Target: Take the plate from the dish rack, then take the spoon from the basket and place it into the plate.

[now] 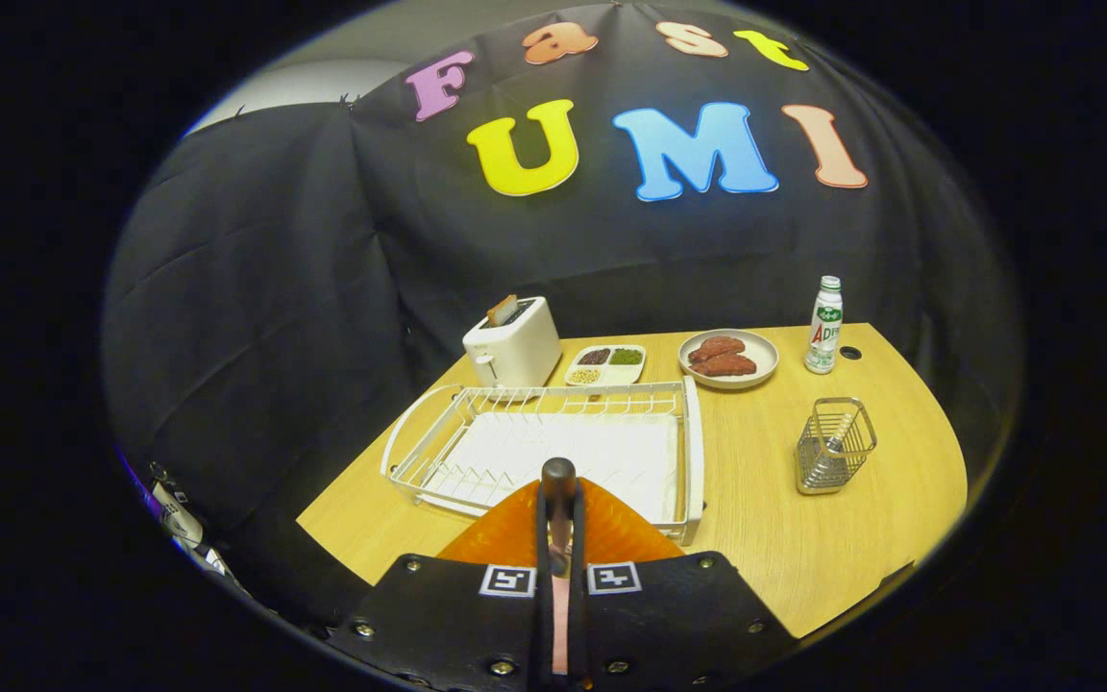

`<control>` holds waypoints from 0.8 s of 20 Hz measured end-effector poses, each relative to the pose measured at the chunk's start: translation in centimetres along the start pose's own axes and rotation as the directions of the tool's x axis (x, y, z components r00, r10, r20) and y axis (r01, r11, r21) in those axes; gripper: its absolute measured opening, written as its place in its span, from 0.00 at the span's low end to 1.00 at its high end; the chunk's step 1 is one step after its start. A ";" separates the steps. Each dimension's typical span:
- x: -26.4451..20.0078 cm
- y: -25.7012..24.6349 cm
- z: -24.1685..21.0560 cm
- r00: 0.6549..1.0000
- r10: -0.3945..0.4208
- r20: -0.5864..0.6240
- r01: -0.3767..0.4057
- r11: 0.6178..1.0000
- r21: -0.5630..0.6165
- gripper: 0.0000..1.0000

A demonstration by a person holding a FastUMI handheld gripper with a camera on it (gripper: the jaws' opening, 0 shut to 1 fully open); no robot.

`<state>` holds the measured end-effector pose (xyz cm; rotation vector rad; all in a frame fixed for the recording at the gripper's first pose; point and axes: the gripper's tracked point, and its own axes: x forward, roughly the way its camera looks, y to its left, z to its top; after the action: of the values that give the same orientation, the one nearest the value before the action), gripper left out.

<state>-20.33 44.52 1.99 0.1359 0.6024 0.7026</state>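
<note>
Plate [611, 533] sits pinched by its rim in my claw [558, 481], held above the dish rack [693, 432] (spoon waits in the basket [834, 444]), so I need bare counter [755, 538] next.

Wall: black cloth [256, 288] is hung as the booth's backdrop, creased and draped in folds behind the bench.
Beyond the cloth: a pale grey surface [323, 82] is seen above its upper edge.
Bench: light wood-grain top [784, 538] with a rounded edge.
Light: the bench is evenly lit; the surroundings are kept dark.
</note>
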 end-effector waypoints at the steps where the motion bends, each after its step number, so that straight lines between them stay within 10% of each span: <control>1: 0.1 0.5 -0.7 1.000 0.008 -0.013 -0.008 1.000 -0.015 0.05; 16: 2.8 4.6 -6.5 0.992 0.079 -0.095 -0.092 0.984 -0.150 0.06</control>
<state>-24.92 49.24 -3.26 -0.0136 0.6270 0.8391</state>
